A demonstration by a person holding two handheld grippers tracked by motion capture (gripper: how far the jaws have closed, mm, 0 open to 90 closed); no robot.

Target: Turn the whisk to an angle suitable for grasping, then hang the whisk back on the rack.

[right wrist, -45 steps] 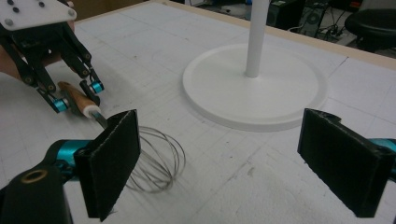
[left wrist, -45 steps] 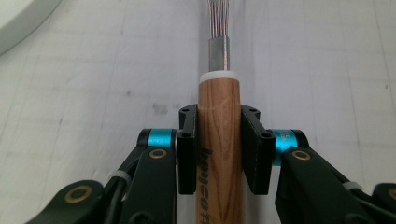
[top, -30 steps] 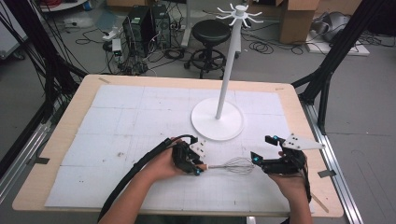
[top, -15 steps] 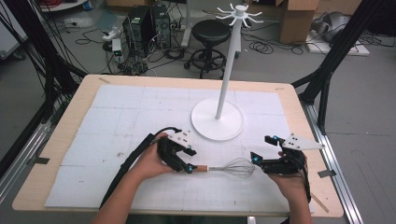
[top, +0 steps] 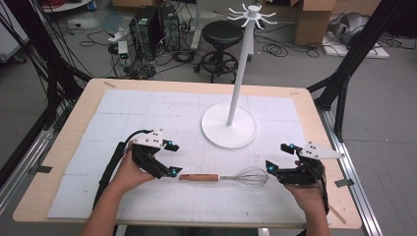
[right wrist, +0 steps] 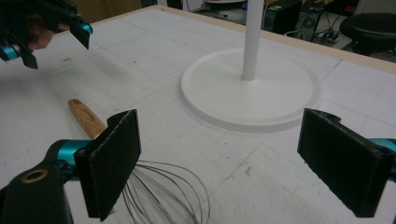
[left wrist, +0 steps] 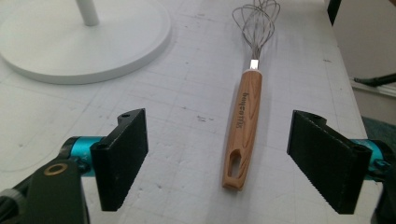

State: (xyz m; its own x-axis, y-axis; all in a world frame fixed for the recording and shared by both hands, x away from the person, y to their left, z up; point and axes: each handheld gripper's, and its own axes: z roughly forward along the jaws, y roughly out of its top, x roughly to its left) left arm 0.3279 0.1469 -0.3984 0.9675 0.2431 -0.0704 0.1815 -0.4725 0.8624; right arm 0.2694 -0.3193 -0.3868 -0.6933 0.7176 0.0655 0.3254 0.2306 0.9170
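high view: the whisk is left flat between both grippers; left gripper has just been opening, empty, right gripper spread wide, empty.

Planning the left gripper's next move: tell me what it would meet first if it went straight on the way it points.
Probably the whisk. The left gripper is open, its jaws having just opened, and the wooden handle lies on the table ahead between their lines, untouched. How high the jaws ride above it is unclear.
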